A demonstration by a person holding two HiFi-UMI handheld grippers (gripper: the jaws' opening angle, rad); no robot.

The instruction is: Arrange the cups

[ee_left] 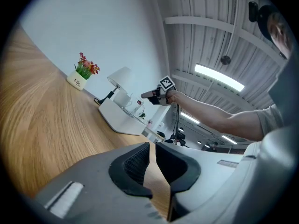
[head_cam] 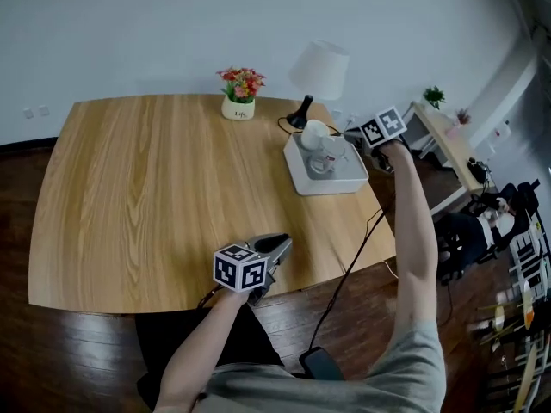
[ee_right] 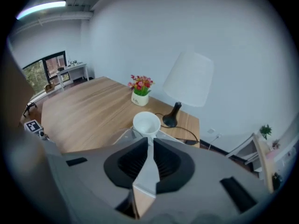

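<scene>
One white cup (head_cam: 314, 133), tray (head_cam: 336, 182) (one lamp (head_cam: 319, 70))

Pale wooden tabletop (head_cam: 155, 196) over dark plank floor (head_cam: 77, 351), white wall (head_cam: 172, 24) behind. At the far edge, near its middle, a white pot (head_cam: 238, 108) of red and yellow flowers (head_cam: 242, 83). Toward the far right corner, a lamp (head_cam: 318, 70): white shade, black base. Black cord (head_cam: 362, 246) hanging off the right edge. Beyond that edge, a side desk (head_cam: 448, 140) with a small green plant (head_cam: 433, 95).
</scene>
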